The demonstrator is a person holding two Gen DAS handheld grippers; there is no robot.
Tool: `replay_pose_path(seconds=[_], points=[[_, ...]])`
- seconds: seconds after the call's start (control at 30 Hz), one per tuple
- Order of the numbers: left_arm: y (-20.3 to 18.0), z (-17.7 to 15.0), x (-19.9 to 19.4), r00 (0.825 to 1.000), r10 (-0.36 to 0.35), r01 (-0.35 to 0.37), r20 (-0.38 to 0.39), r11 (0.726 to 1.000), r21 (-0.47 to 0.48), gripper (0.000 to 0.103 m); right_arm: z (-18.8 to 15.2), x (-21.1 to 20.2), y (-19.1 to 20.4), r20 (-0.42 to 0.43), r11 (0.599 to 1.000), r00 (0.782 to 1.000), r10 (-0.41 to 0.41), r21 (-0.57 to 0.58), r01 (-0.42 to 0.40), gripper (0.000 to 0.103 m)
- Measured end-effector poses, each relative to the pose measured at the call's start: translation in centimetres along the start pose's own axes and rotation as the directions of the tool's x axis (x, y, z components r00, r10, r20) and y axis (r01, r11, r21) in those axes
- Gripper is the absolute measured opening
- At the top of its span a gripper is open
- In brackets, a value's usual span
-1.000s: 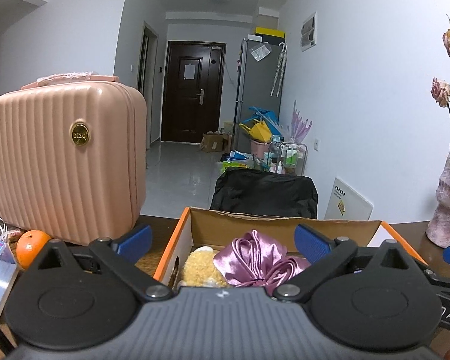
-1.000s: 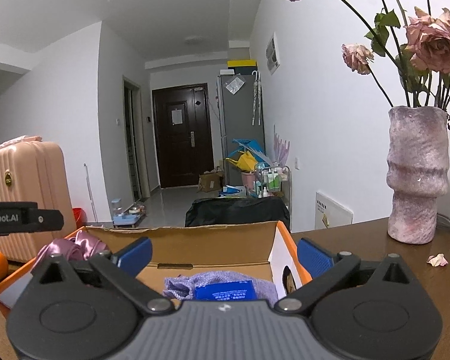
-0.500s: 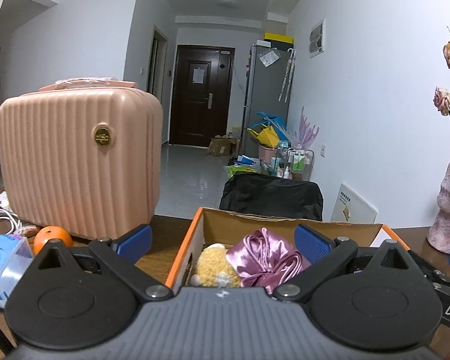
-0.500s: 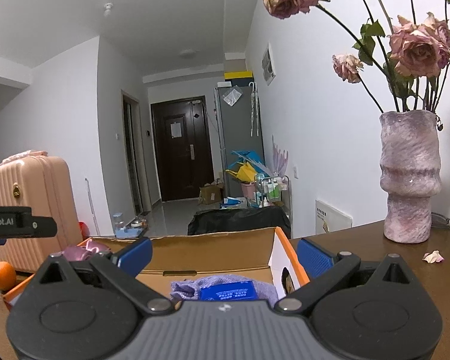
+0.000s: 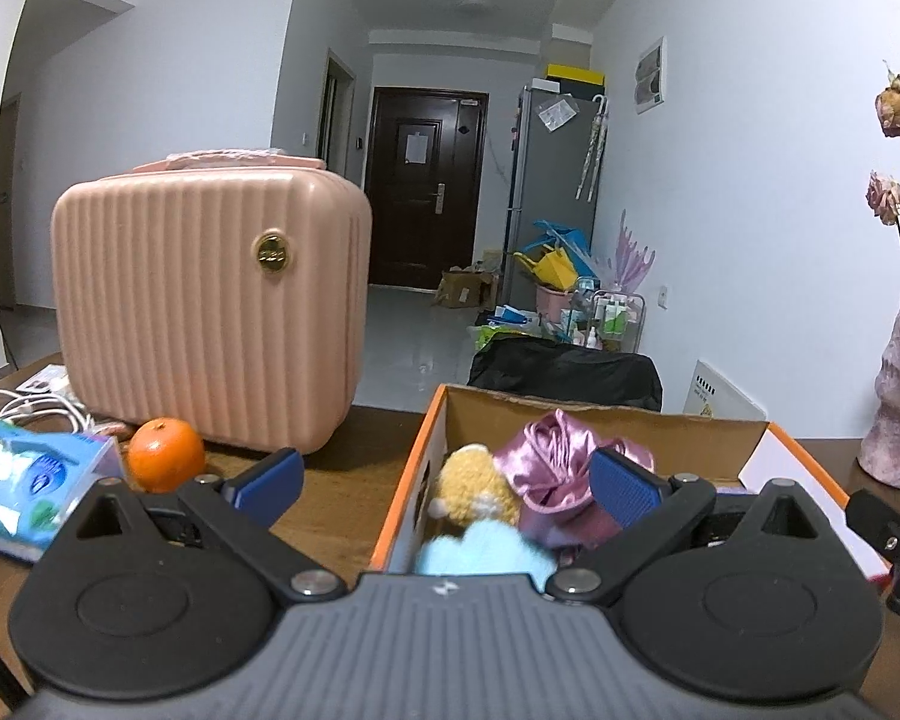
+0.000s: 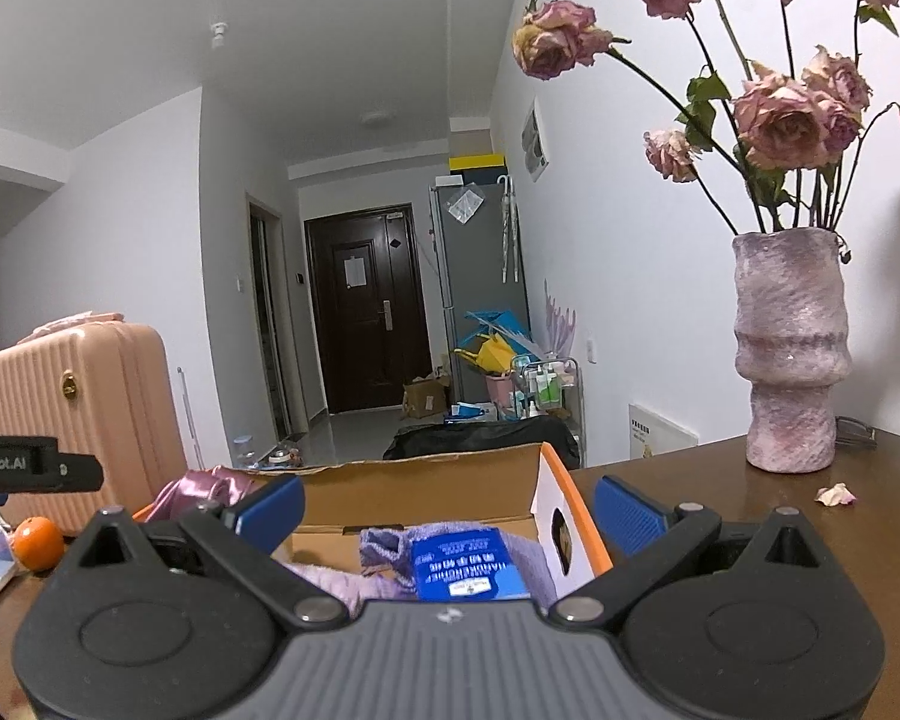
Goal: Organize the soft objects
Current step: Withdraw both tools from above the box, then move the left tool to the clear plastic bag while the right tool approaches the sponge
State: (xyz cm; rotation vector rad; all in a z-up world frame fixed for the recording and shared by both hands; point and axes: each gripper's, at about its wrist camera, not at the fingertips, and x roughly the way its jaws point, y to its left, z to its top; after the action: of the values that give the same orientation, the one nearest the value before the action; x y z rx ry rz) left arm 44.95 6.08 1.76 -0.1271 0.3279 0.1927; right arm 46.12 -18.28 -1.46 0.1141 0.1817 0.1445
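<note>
An orange-edged cardboard box (image 5: pixel 606 420) stands on the brown table. It holds a yellow plush toy (image 5: pixel 474 483), a pink satin cloth (image 5: pixel 555 459) and a light blue plush (image 5: pixel 486 552). In the right wrist view the box (image 6: pixel 438 480) also holds a lilac towel with a blue label (image 6: pixel 462 561). My left gripper (image 5: pixel 444 483) is open and empty, just before the box's left wall. My right gripper (image 6: pixel 447 507) is open and empty over the box's right end.
A pink ribbed case (image 5: pixel 210 306) stands at the left with an orange (image 5: pixel 165 462), a blue wipes pack (image 5: pixel 30 480) and white cables (image 5: pixel 24 405) before it. A pink vase with dried roses (image 6: pixel 789 354) stands at the right. Petals (image 6: pixel 834 493) lie on the table.
Both grippers have pulled back and up from the box. The left view has swung left, showing more of the case, the wipes pack and the light blue plush.
</note>
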Motion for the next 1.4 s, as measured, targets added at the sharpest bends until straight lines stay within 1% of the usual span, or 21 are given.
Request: replay_pose_path(seconds=[0.4, 0.83, 1.07, 1.23, 1.4], points=[[1.4, -1.8, -4.3, 1.0, 0.018, -0.018, -0.004, 1.0, 0.017, 0.103, -0.8, -4.6, -0.2, 0.003, 1.0, 1.0, 0.001, -0.014, -0.001, 0.103], [2.2, -4.1, -9.3, 1.0, 0.016, -0.015, -0.022, 0.999, 0.046, 0.103, -1.8, -9.7, -0.2, -0.01, 0.999, 1.0, 0.016, -0.034, -0.016, 0.103], [2.8, -5.3, -11.6, 0.999, -0.001, 0.004, -0.049, 0.998, 0.059, 0.103, -2.3, -12.0, 0.1, -0.04, 0.997, 0.998, 0.053, -0.058, -0.055, 0.103], [3.4, -6.3, -12.7, 0.996, -0.023, 0.029, -0.083, 0.997, 0.068, 0.103, -2.8, -13.4, 0.5, -0.062, 0.993, 0.995, 0.084, -0.083, -0.089, 0.103], [3.7, -6.9, -13.6, 0.995, -0.041, 0.048, -0.096, 0.996, 0.079, 0.103, -3.4, -14.4, 1.4, -0.093, 0.986, 0.988, 0.12, -0.105, -0.13, 0.103]])
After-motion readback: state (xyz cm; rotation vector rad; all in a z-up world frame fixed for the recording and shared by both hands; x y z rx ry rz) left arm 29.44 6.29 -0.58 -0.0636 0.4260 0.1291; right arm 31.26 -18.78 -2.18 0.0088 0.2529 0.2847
